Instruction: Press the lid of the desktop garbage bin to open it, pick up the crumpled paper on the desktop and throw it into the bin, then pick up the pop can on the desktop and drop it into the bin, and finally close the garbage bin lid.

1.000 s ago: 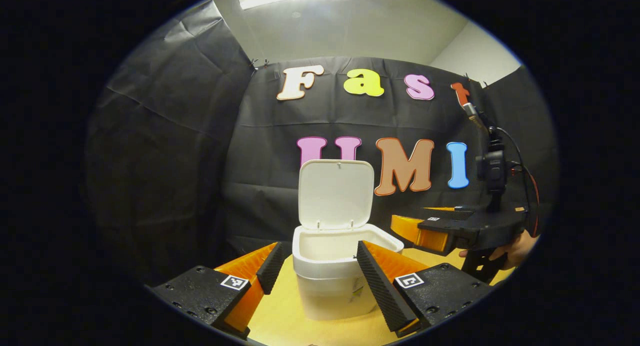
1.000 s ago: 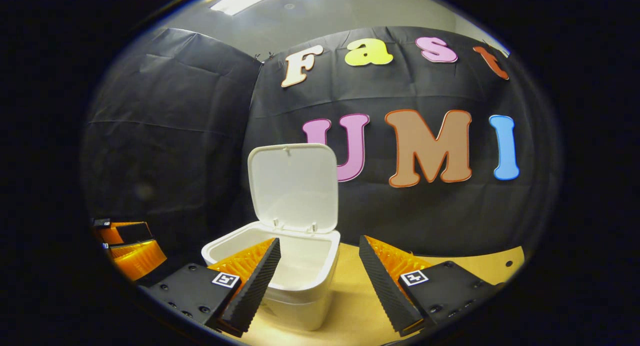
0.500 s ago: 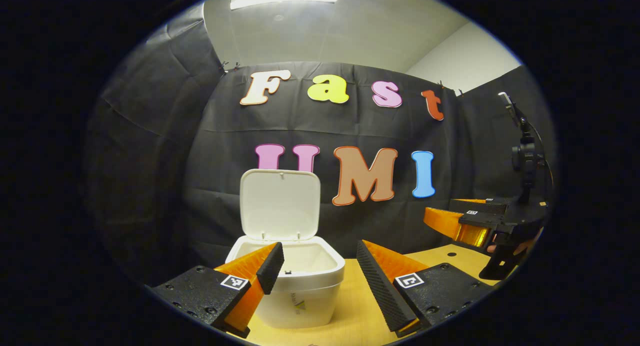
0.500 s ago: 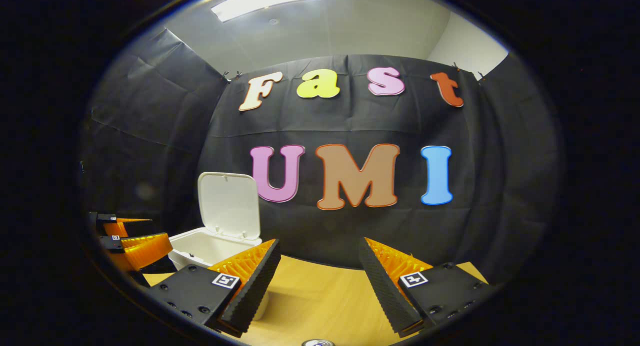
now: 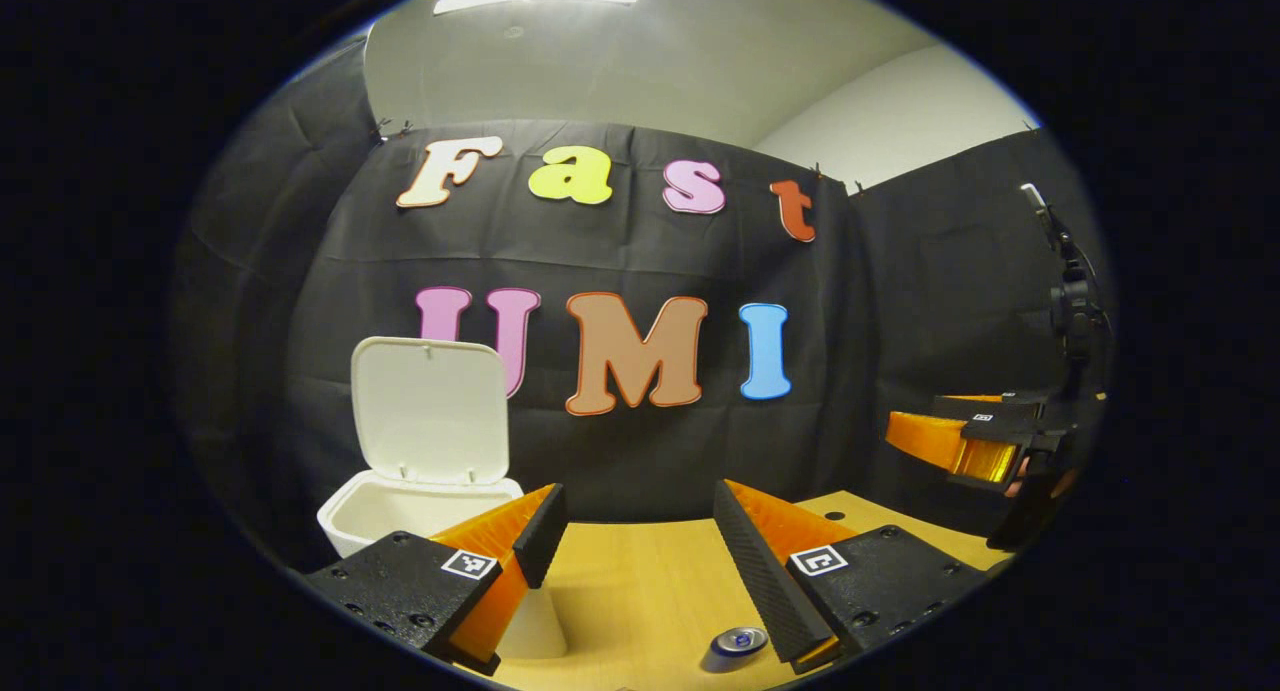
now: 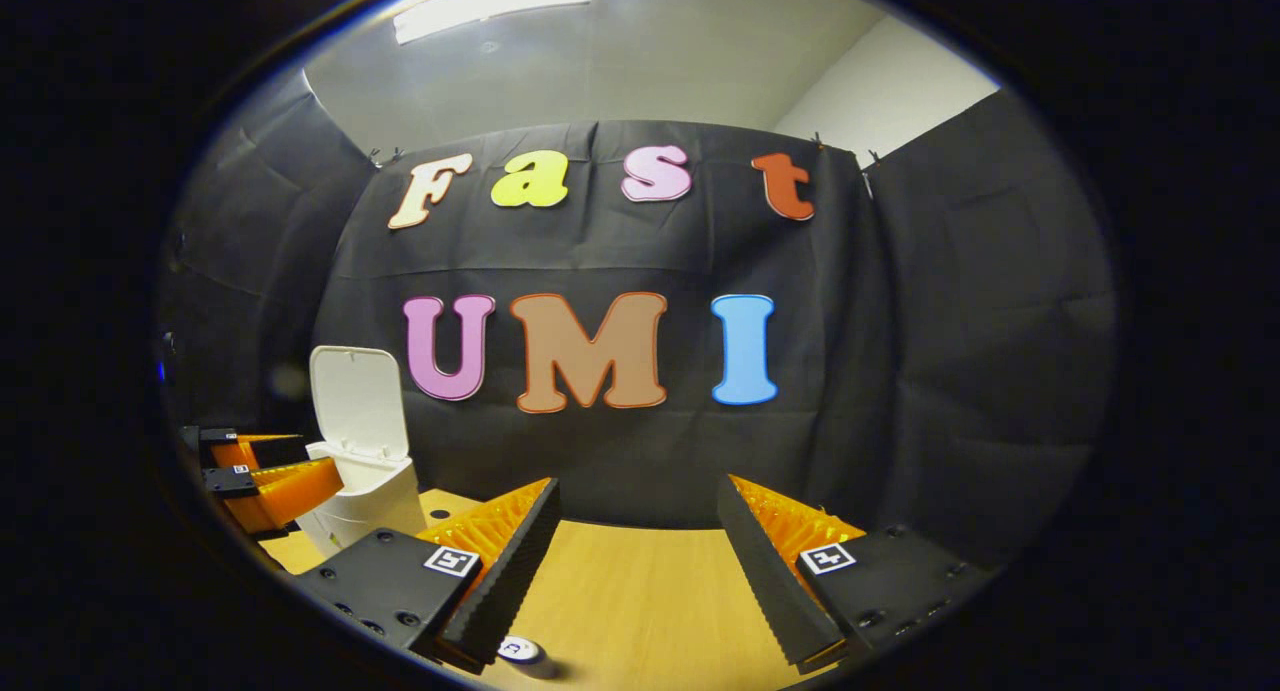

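Note:
The white desktop bin (image 5: 400, 506) stands at the left of the left gripper view with its lid (image 5: 428, 411) raised upright. A pop can (image 5: 740, 639) stands low on the table, its top just beside my left gripper's right finger. My left gripper (image 5: 638, 493) is open and holds nothing. The right gripper (image 5: 945, 443) hangs at the far right, above the table. In the right gripper view the bin (image 6: 365, 496) is far left with its lid (image 6: 358, 401) up, the left gripper (image 6: 300, 461) is beside it, and the can (image 6: 520, 651) sits below my open right gripper (image 6: 638, 485).
The wooden table (image 5: 640, 581) runs from the bin to the black cloth wall (image 5: 620, 451) at the back. A person's hand (image 5: 1040, 486) holds the right gripper at the table's right edge.
Both grippers have swung right, away from the bin, which has slid to the left in both views. The pop can has come into view at the bottom. Both grippers stay open.

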`<state>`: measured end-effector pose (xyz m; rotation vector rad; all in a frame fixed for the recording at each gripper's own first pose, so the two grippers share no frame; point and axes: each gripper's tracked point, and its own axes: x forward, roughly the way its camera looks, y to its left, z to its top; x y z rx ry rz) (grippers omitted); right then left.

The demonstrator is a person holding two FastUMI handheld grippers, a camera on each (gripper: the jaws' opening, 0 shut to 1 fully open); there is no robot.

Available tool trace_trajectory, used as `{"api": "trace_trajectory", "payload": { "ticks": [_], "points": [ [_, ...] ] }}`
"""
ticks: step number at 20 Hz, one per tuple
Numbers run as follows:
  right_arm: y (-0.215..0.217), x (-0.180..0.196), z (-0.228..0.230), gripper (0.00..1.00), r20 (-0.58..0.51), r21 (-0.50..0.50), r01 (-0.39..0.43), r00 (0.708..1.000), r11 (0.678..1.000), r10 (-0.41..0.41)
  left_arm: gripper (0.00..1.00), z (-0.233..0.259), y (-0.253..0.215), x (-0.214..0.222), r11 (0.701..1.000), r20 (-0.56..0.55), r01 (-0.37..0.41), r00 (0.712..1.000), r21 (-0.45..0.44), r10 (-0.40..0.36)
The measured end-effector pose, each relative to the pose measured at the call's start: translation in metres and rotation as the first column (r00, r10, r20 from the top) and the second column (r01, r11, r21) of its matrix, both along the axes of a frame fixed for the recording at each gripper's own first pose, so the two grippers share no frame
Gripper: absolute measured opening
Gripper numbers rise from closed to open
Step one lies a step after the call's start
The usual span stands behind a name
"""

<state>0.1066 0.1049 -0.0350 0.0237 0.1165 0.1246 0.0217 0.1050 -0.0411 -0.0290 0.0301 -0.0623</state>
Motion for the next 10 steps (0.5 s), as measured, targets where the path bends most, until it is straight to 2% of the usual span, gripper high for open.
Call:
{"api": "trace_trajectory", "payload": {
  "ticks": [1, 6, 10],
  "points": [
    [-0.011, -0.002, -0.001, 1.0, -0.004, 0.001, 0.018, 1.0, 1.0, -0.018, 0.9, -0.004, -0.009, 0.003, 1.0, -0.008, 0.013, 1.0, -0.005, -0.013],
    [-0.061, -0.016, -0.012, 1.0, -0.034, 0.009, 0.1, 0.994, 0.995, -0.1, 0.9, -0.029, -0.045, 0.016, 0.998, -0.055, 0.067, 0.996, -0.007, -0.067],
    [-0.086, -0.025, -0.026, 1.0, -0.064, 0.008, 0.145, 0.987, 0.989, -0.144, 0.9, -0.073, -0.066, 0.024, 0.995, -0.151, 0.096, 0.984, -0.018, -0.097]
  ]
}}
